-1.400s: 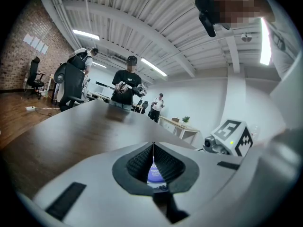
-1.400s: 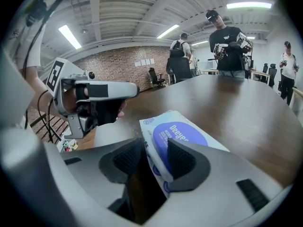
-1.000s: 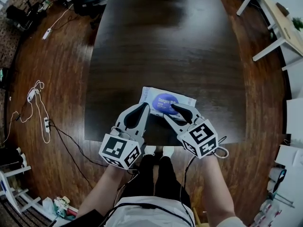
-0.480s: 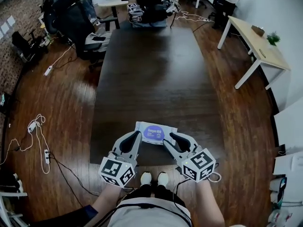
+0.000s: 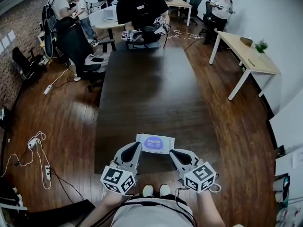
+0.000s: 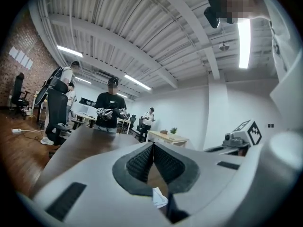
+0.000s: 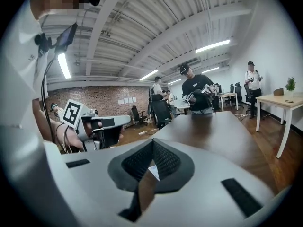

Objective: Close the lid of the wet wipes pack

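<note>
The wet wipes pack (image 5: 155, 143) is white with a blue oval lid lying flat on top, and it rests near the front edge of the dark table (image 5: 156, 89). My left gripper (image 5: 134, 146) hovers just left of the pack and my right gripper (image 5: 173, 152) just to its right; neither touches it. In the left gripper view the left gripper (image 6: 152, 144) has its jaws shut with nothing between them, and a white corner of the pack (image 6: 159, 197) shows below. The right gripper (image 7: 152, 141) is likewise shut and empty, above a white sliver of the pack (image 7: 154, 170).
A person (image 5: 141, 8) holding grippers stands at the table's far end. Other people and office chairs (image 5: 75, 41) are at the back left. A light wooden desk (image 5: 246, 53) stands to the right. Cables (image 5: 35, 143) lie on the floor at the left.
Both grippers have lifted off the pack and drawn back toward me. The head view has tilted up, so the pack looks smaller and the room's far end has come into sight.
</note>
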